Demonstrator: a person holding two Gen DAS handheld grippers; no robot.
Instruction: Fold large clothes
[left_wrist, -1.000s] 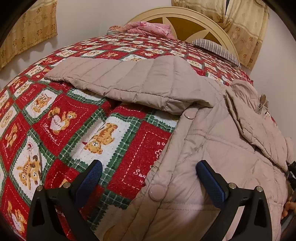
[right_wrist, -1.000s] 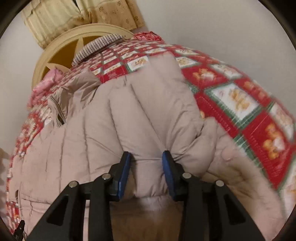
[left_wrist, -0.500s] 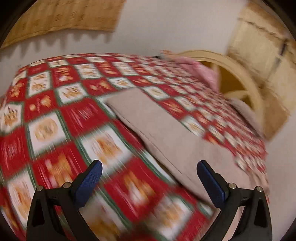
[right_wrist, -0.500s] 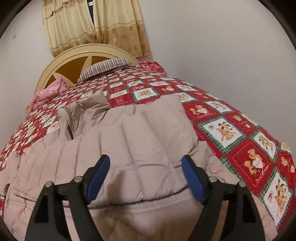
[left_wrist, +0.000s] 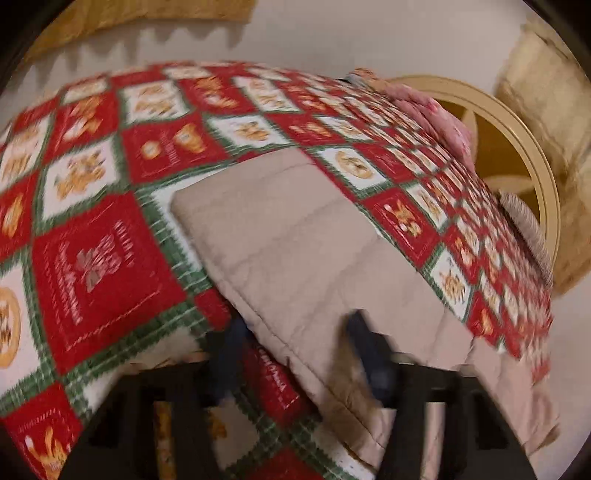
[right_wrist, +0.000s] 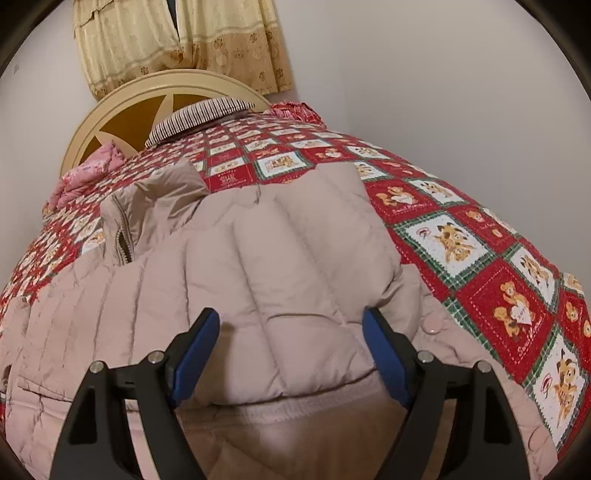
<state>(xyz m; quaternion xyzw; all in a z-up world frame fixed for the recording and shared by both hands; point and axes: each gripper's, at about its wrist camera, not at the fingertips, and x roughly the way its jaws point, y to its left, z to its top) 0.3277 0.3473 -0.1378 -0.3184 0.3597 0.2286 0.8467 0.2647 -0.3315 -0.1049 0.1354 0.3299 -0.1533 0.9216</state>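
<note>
The beige quilted puffer jacket (right_wrist: 280, 280) is spread on the red teddy-bear patchwork bedspread (right_wrist: 480, 258). Its outstretched sleeve (left_wrist: 295, 251) is being pinched by the left gripper (left_wrist: 295, 354), whose jaws have just been closing. The right gripper (right_wrist: 290, 350) is held wide, empty. Next, the sleeve probably needs folding across the body.

A home bedroom, it seems: quilted bed (right_wrist: 480, 258), round headboard (right_wrist: 122, 107), curtains (right_wrist: 184, 37).

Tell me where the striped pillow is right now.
In the right wrist view the striped pillow lies at the head of the bed, against the round headboard, right of the pink bundle and beyond the jacket's collar.
</note>
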